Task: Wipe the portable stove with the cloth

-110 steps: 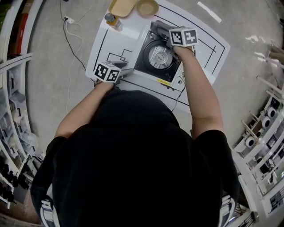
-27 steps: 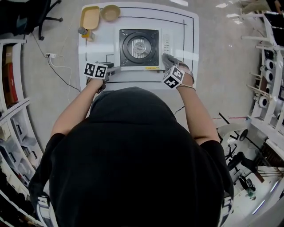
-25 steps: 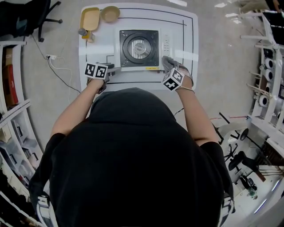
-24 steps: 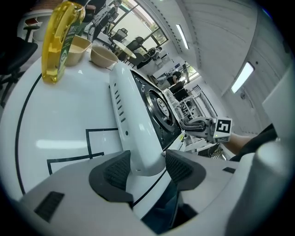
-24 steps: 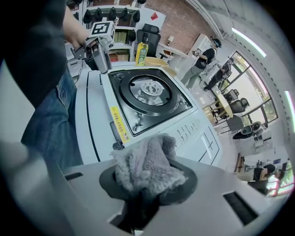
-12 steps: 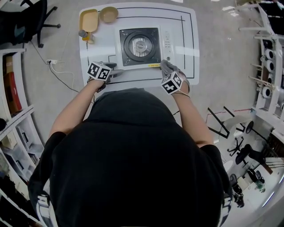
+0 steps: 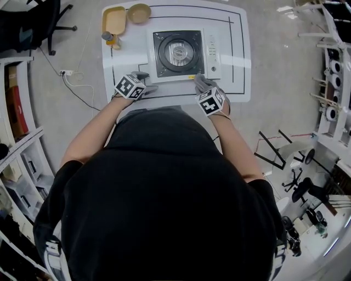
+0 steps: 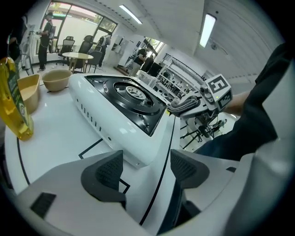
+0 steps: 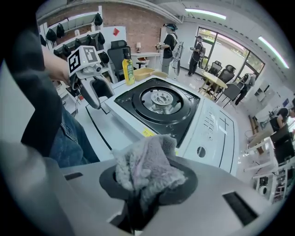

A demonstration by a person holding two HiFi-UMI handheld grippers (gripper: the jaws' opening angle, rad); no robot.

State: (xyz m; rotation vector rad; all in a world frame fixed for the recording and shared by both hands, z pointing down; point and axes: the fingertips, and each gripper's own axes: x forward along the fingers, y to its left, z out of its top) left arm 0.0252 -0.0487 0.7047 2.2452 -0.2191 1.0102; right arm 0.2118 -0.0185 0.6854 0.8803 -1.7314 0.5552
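From the head view, the portable stove (image 7: 181, 52) sits square on the white worktop (image 7: 237, 66), with a yellow tray (image 7: 114, 19), a bowl (image 7: 139, 12) and a small bottle (image 7: 108, 37) at the far left corner. The left gripper (image 7: 145, 82) is over the worktop just beside the stove's near left corner. The right gripper (image 7: 200, 82) is at the stove's near right corner, by its front edge, with the grey cloth (image 7: 202, 83) bunched at its tip. In the left gripper view the jaws stand well apart, having just been opening, with nothing between the pads; the stove's white side and black top lie just ahead, and the right gripper shows past its far corner. In the right gripper view the jaws are closed on the cloth, which puffs out above the pads in a crumpled wad. It hangs near the stove's front edge, beside the yellow label; contact with the stove cannot be made out.
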